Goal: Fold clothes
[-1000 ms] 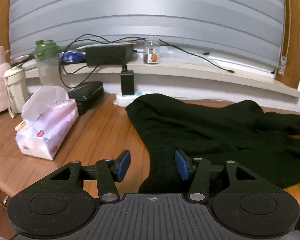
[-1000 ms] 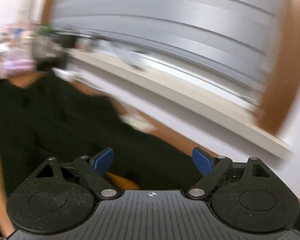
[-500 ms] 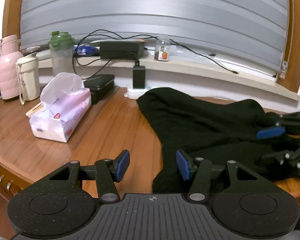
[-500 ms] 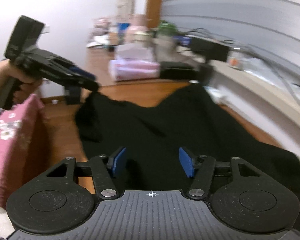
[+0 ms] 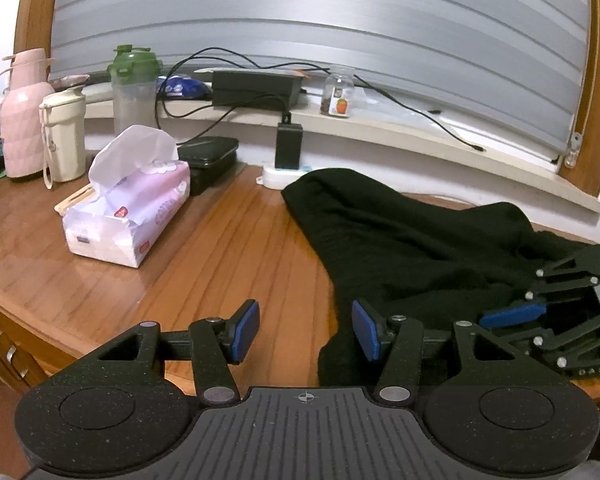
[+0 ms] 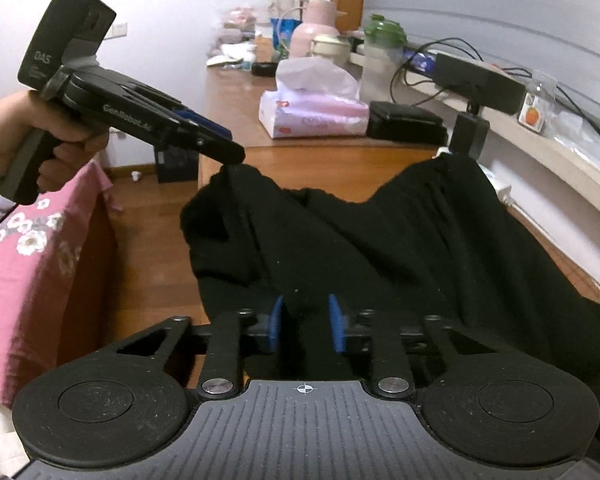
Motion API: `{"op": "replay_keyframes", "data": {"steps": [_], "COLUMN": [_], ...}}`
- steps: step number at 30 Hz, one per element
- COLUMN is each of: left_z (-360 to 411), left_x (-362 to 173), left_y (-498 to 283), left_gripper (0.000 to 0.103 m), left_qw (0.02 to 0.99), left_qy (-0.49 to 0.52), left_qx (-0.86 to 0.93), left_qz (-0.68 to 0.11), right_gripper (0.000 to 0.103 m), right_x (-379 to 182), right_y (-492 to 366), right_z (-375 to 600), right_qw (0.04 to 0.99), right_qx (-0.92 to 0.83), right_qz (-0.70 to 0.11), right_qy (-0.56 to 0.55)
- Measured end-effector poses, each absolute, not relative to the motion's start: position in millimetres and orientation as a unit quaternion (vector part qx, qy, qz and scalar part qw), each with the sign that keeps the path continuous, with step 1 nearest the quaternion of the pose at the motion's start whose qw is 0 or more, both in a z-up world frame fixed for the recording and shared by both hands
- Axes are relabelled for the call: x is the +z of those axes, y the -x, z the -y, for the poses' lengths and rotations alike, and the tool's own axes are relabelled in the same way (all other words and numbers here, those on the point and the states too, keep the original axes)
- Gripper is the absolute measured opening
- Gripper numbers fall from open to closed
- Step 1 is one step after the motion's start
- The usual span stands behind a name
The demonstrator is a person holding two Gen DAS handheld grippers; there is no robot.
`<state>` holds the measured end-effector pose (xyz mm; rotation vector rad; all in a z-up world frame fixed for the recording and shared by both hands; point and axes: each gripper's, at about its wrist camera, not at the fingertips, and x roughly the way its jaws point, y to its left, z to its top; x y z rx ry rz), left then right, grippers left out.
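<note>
The right gripper [image 6: 305, 328], wide open and swinging fast over the garment [image 5: 400, 240] a second ago, has been brought low at the near hem and its jaws narrowed, with black cloth between the blue pads [image 6: 276, 326]; whether the cloth is actually pinched cannot be told. The left gripper [image 5: 306, 330] has been kept open, its jaws astride the garment's left corner at the table [image 5: 220, 248] edge, nothing clamped. The garment is spread across the table, rumpled, one part hanging over the near edge. A two-corner hold for a fold appears to be in preparation. Among containers, a tissue pack [image 5: 128, 216] is seen with a sheet drawn up; a closed black case [image 5: 208, 158], bottles [image 5: 134, 88] and a small jar [image 5: 337, 96] show no readable contents.
</note>
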<state>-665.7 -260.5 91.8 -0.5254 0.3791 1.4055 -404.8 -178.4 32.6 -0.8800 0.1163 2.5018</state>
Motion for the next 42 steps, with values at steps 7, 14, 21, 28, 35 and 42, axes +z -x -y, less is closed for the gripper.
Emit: {"op": "replay_keyframes", "data": {"steps": [7, 14, 21, 28, 35, 42], "left_z": [254.8, 251.1, 246.9, 251.7, 249.1, 249.4], "left_x": [89.8, 92.8, 95.9, 97.8, 93.0, 90.4], "left_y": [666.6, 663.4, 658.9, 654.3, 654.5, 654.4], "left_gripper": [0.055, 0.055, 0.055, 0.055, 0.055, 0.056], "left_qw": [0.712, 0.713, 0.715, 0.722, 0.721, 0.721], "left_qy": [0.242, 0.239, 0.235, 0.231, 0.237, 0.240], "left_qx": [0.638, 0.638, 0.637, 0.630, 0.629, 0.628], "left_qz": [-0.168, -0.166, -0.166, -0.170, -0.170, -0.167], "right_gripper": [0.004, 0.004, 0.003, 0.004, 0.015, 0.016], "right_x": [48.6, 66.3, 82.4, 67.7, 58.4, 71.1], "right_y": [394.3, 383.5, 375.9, 377.8, 377.7, 384.1], "right_z": [181.3, 190.7, 210.8, 190.8, 190.3, 209.4], "right_qw": [0.236, 0.227, 0.217, 0.260, 0.277, 0.255], "right_qx": [0.927, 0.937, 0.946, 0.927, 0.921, 0.931], "right_qz": [-0.070, -0.087, -0.073, -0.056, -0.067, -0.058], "right_qy": [0.283, 0.251, 0.230, 0.266, 0.267, 0.253]}}
